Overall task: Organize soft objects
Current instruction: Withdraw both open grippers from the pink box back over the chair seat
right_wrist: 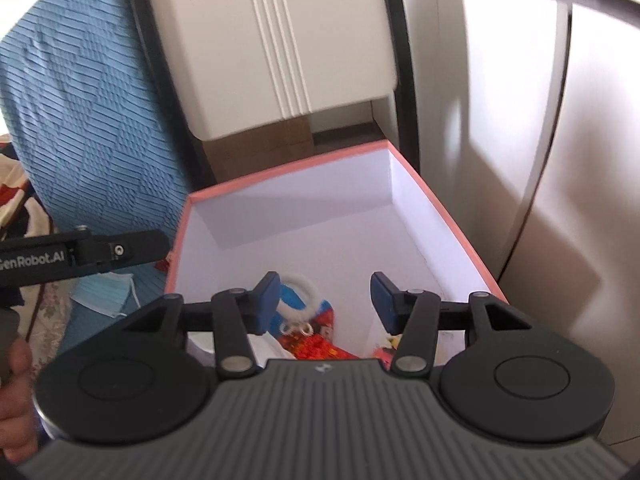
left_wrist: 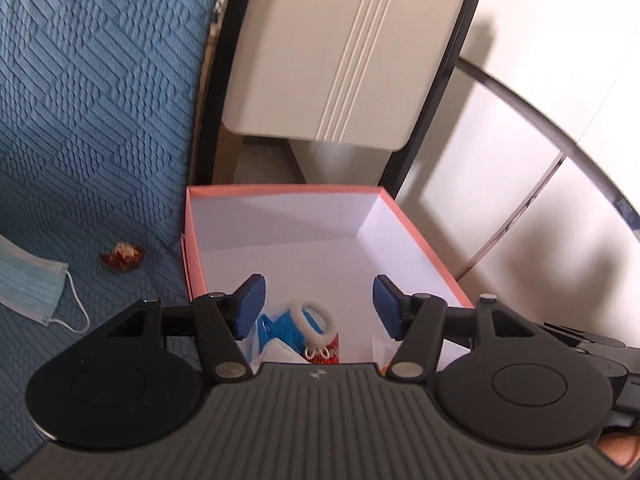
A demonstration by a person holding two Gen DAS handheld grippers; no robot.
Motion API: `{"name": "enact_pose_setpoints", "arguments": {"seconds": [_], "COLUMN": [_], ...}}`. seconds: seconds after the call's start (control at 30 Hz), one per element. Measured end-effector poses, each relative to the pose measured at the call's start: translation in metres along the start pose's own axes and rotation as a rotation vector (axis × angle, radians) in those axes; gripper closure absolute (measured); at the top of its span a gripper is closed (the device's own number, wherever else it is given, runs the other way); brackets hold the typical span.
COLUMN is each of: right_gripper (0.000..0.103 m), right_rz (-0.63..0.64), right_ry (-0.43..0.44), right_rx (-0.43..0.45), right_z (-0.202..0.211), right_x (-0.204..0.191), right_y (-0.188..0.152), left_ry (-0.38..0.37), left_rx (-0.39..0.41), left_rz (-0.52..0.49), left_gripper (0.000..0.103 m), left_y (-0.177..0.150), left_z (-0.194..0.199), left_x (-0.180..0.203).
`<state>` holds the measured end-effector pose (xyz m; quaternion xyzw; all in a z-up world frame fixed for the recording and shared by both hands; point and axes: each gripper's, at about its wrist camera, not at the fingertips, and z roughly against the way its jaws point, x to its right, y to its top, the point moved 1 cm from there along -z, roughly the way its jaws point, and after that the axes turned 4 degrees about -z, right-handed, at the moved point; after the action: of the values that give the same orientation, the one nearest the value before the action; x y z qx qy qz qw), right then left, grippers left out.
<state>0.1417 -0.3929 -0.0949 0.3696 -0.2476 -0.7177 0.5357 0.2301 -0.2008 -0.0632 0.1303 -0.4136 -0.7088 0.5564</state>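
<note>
Left gripper (left_wrist: 319, 307): jaws apart, empty | Right gripper (right_wrist: 323, 303): jaws apart, empty | Pink-rimmed box (left_wrist: 416, 232): colourful soft items inside (near end) | Face mask (left_wrist: 28, 284): on blue bedspread (left_wrist: 100, 100)

Box (left_wrist: 412, 236) at bedspread's (left_wrist: 92, 92) right edge. Inside box, near end: hair tie (left_wrist: 314, 318) on pouch (left_wrist: 280, 330). On bedspread left of box: scrap (left_wrist: 122, 257), then face mask (left_wrist: 30, 286) farther left. Cabinet (left_wrist: 340, 52) behind box.
</note>
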Motion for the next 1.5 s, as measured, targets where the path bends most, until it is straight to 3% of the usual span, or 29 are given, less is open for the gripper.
{"name": "enact_pose_setpoints", "arguments": {"seconds": [0.27, 0.67, 1.5], "right_gripper": [0.050, 0.050, 0.050], "right_rz": [0.032, 0.090, 0.196], "right_ry": [0.045, 0.114, 0.165], "right_rx": [0.061, 0.076, 0.008], "right_z": [0.022, 0.028, -0.003], "right_x": [-0.029, -0.071, -0.142], "right_y": [0.009, 0.000, -0.049], "left_ry": [0.012, 0.089, 0.205], "left_rx": [0.081, 0.135, 0.211], "left_rz": [0.001, 0.041, 0.118], "left_gripper": [0.038, 0.038, 0.038], "left_y": [0.007, -0.007, -0.065], "left_z": [0.039, 0.076, 0.118], "left_x": [-0.014, -0.060, -0.157]}}
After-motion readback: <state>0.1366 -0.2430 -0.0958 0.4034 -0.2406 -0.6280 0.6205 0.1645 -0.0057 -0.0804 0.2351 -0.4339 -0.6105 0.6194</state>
